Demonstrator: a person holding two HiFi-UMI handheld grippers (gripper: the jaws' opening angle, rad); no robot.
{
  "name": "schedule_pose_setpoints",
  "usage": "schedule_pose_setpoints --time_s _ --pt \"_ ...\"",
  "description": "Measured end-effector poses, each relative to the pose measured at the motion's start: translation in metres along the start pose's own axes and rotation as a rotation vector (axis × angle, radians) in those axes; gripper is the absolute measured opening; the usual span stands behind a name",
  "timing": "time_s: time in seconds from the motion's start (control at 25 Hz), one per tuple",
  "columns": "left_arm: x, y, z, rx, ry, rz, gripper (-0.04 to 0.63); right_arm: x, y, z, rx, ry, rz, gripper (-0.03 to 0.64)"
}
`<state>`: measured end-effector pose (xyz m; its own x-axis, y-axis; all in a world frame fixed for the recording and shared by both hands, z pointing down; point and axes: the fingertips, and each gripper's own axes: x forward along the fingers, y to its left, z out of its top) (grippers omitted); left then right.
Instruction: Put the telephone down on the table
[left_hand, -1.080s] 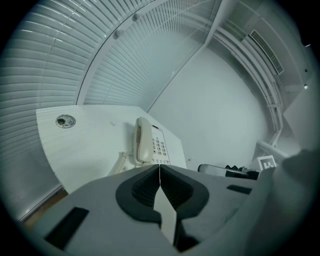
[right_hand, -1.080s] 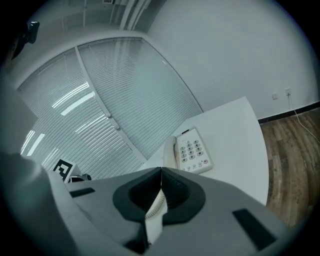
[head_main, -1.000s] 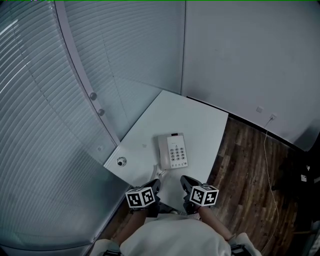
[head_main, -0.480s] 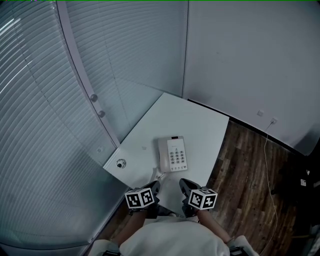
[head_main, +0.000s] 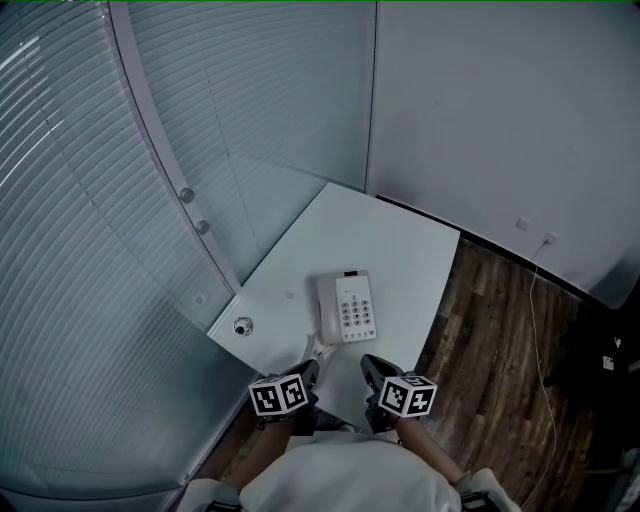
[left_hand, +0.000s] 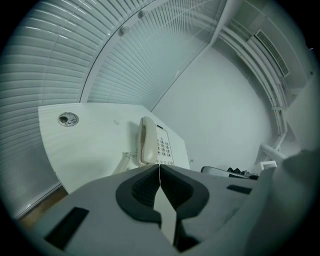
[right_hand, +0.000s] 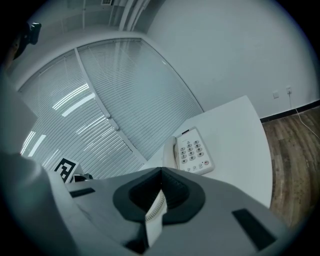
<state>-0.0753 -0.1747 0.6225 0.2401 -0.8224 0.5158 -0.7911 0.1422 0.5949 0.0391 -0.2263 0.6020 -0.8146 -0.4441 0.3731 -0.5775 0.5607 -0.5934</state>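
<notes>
A white push-button telephone (head_main: 346, 307) lies flat on the white table (head_main: 400, 245), its handset resting in the cradle on the left side. The telephone (left_hand: 152, 146) shows just beyond my left gripper (left_hand: 159, 166), and the telephone (right_hand: 191, 152) lies ahead of my right gripper (right_hand: 161, 171). Both grippers hover near the table's front edge, short of the phone, left gripper (head_main: 308, 370) and right gripper (head_main: 372, 365). Each pair of jaws is shut with nothing between them. A short cord end (head_main: 318, 350) trails from the phone toward me.
A round metal grommet (head_main: 242, 324) sits at the table's left corner. Curved glass with blinds (head_main: 150, 200) bounds the left side, a plain wall (head_main: 480, 110) the back. Wooden floor (head_main: 500, 360) and a thin cable (head_main: 535, 330) lie to the right.
</notes>
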Motion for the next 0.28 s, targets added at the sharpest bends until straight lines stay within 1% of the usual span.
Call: schedule_pose_setpoints --time_s 0.28 --pt "0.0014 -0.0003 -0.0018 0.002 0.007 -0.001 0.023 0.0034 0.0013 -0.0006 -0.007 0.002 0.003 0.02"
